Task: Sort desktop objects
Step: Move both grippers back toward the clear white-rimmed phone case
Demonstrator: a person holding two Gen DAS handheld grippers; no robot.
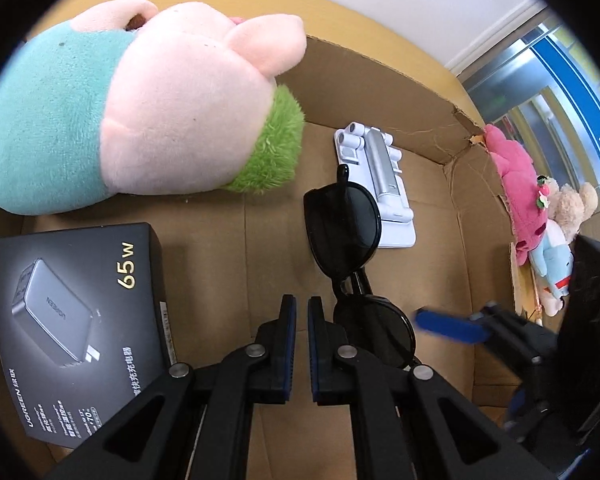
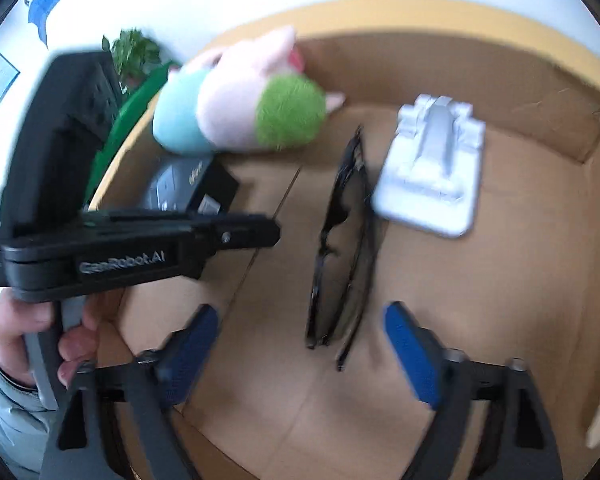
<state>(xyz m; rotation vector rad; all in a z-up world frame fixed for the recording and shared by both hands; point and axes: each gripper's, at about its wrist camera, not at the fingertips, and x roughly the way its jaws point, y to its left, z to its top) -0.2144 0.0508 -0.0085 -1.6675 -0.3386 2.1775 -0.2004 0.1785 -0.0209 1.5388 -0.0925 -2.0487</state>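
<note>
**A:** So what's seen right at the claws?

**B:** The left gripper (image 1: pixel 302 312) is pinched nearly shut, its ribbed blue-edged pads almost touching, and nothing is clamped between them. It's pointed down over the floor of a cardboard box (image 1: pixel 420 92). The right gripper (image 2: pixel 300 344) is spread wide, textured blue pads well apart, nothing pressed by either one. The near end of the sunglasses (image 2: pixel 342 248) is framed between those pads but isn't touched.

**A:** And the sunglasses themselves?

**B:** Glossy black plastic, round dark lenses, folded. They're laid on the box floor just right of the left gripper's fingers in the left wrist view, with the far lens resting over the edge of a phone stand (image 1: pixel 380 184). That stand is smooth white plastic with a brushed silver hinge arm and rounded cylinder knuckles, folded flat.

**A:** Further out?

**B:** A matte black charger box (image 1: pixel 80 320), crisp-cornered, with gold "65W" printed on it, is seen at the left. Behind it a fuzzy plush pig (image 1: pixel 148 108) is lying on its side: pale pink head, teal body, shaggy green patch. Outside the torn box wall, a heap of small plush toys (image 1: pixel 540 216) is visible. In the right wrist view the left gripper's handle is gripped by a hand (image 2: pixel 32 336) in a grey sleeve. That view is blurred.
</note>
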